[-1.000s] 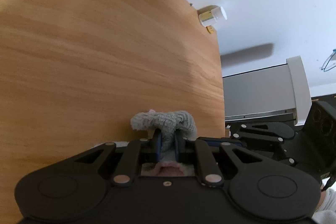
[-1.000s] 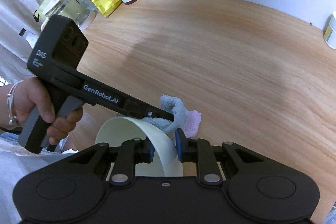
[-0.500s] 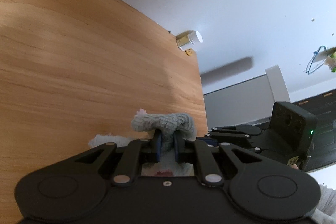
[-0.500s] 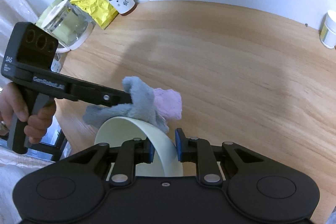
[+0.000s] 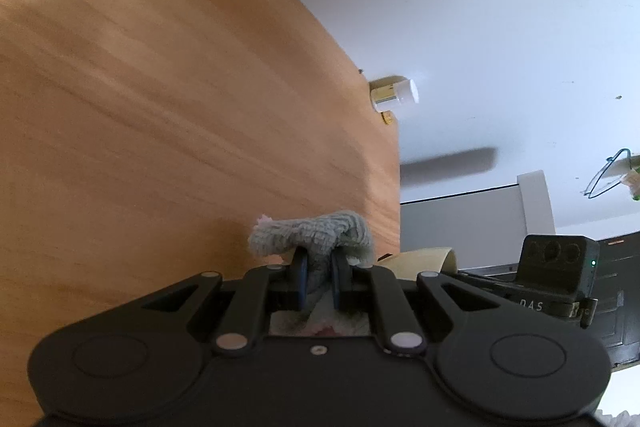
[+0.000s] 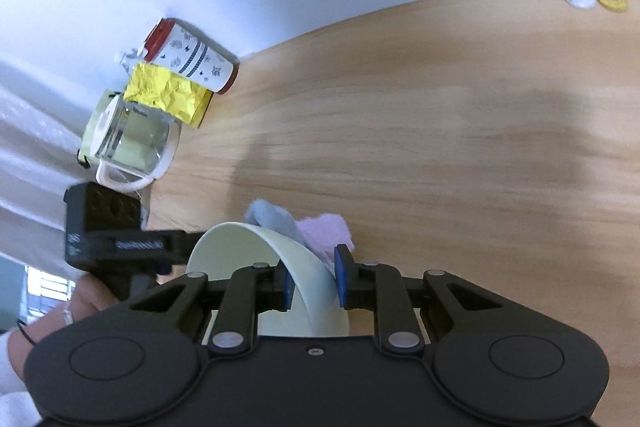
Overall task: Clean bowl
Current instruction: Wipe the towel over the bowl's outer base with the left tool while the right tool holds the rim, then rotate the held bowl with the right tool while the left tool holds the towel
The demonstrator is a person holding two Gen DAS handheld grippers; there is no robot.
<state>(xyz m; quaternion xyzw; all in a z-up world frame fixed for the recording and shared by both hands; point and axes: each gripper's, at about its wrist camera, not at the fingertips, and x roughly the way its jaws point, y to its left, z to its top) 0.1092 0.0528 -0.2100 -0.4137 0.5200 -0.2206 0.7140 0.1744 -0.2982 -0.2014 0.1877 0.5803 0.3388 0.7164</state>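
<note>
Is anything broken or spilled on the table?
No, nothing stands out. The bowl looks whole in the right gripper, the left gripper pinches the cloth, and the wooden table shows no spill.

A pale cream, thin-walled round bowl (image 6: 280,267) is held tilted above the wooden tabletop, its opening turned toward the left of the right wrist view. Its rim passes between two blue pads, which clamp the wall. The inner surface visible is smooth and unmarked. In the left wrist view only a curved strip of the bowl's rim (image 5: 420,257) shows. A fluffy grey and pink cleaning cloth (image 6: 296,227) lies bunched against the far side of the bowl's rim. In the left wrist view the cloth's grey fold (image 5: 316,233) is pinched between two blue pads, bulging above them.
</note>
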